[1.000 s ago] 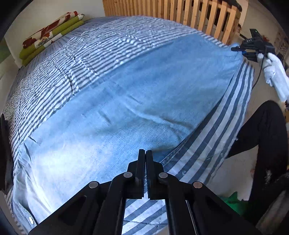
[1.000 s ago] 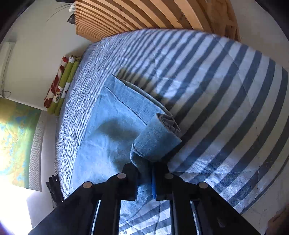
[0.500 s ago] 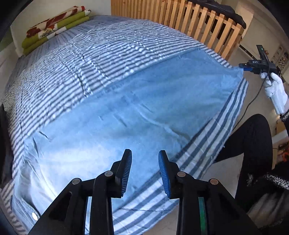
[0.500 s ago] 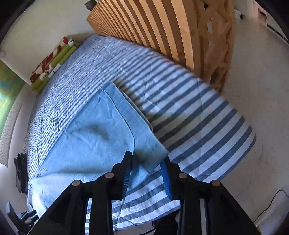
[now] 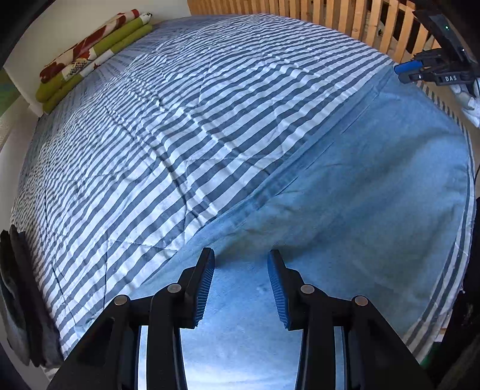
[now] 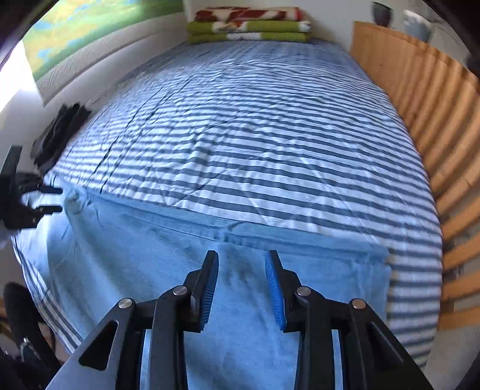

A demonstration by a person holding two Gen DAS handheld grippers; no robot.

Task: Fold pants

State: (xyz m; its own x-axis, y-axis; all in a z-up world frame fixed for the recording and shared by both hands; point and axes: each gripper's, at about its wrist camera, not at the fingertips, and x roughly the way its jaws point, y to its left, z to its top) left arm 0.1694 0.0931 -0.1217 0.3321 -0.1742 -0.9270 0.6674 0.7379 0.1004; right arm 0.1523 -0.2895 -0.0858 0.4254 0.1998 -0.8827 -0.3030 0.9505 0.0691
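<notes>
Light blue denim pants (image 5: 360,195) lie flat along the near edge of a bed with a blue and white striped cover (image 5: 180,120). My left gripper (image 5: 241,285) hovers open over one end of the pants, nothing between its blue pads. In the right wrist view the pants (image 6: 150,255) stretch across the front, and my right gripper (image 6: 241,288) is open above them, also empty. Each gripper shows in the other's view: the right gripper (image 5: 432,70) at the far right end, the left gripper (image 6: 27,198) at the far left end.
Folded green, red and white blankets (image 6: 249,27) sit at the head of the bed. A wooden slatted frame (image 6: 435,120) runs along the far side. Dark folded clothes (image 6: 60,129) lie by the wall side. A person's dark trouser leg (image 6: 21,315) stands near the bed edge.
Both grippers let go of the pants and opened. They swung to face across the bed, over the flat pants. The folded-over cuff held by the right gripper now lies flat.
</notes>
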